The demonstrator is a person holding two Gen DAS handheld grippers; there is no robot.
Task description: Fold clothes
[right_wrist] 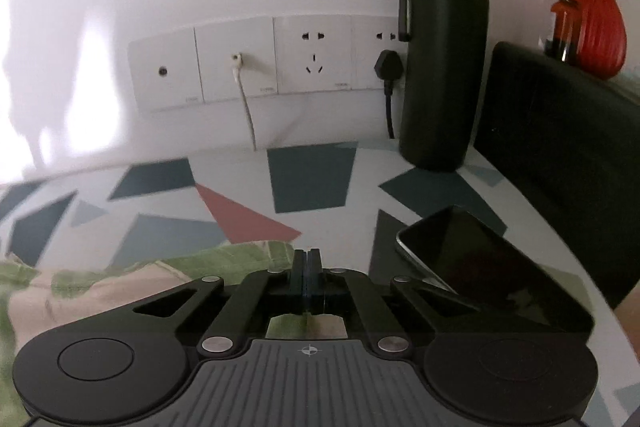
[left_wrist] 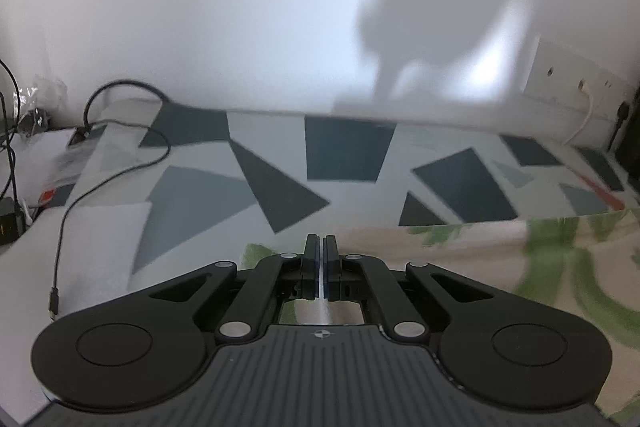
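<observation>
A cream garment with a green leaf print (left_wrist: pixel 480 267) lies on the table with its geometric-patterned cover (left_wrist: pixel 344 155). In the left wrist view it spreads under and to the right of my left gripper (left_wrist: pixel 322 247). That gripper's jaws are pressed together at the cloth's far edge, with fabric showing through the frame below them. In the right wrist view the same garment (right_wrist: pixel 120 279) runs off to the left, and its edge ends at the closed tips of my right gripper (right_wrist: pixel 307 255). How much cloth sits between either pair of fingers is hidden.
A black cable (left_wrist: pixel 120 179) loops over the table's left side, near clutter by the wall. On the right stand a black bottle (right_wrist: pixel 440 59), a phone (right_wrist: pixel 472 255) lying flat, a black case (right_wrist: pixel 560 131) and a red vase (right_wrist: pixel 600 27). Wall sockets (right_wrist: pixel 312 59) sit behind.
</observation>
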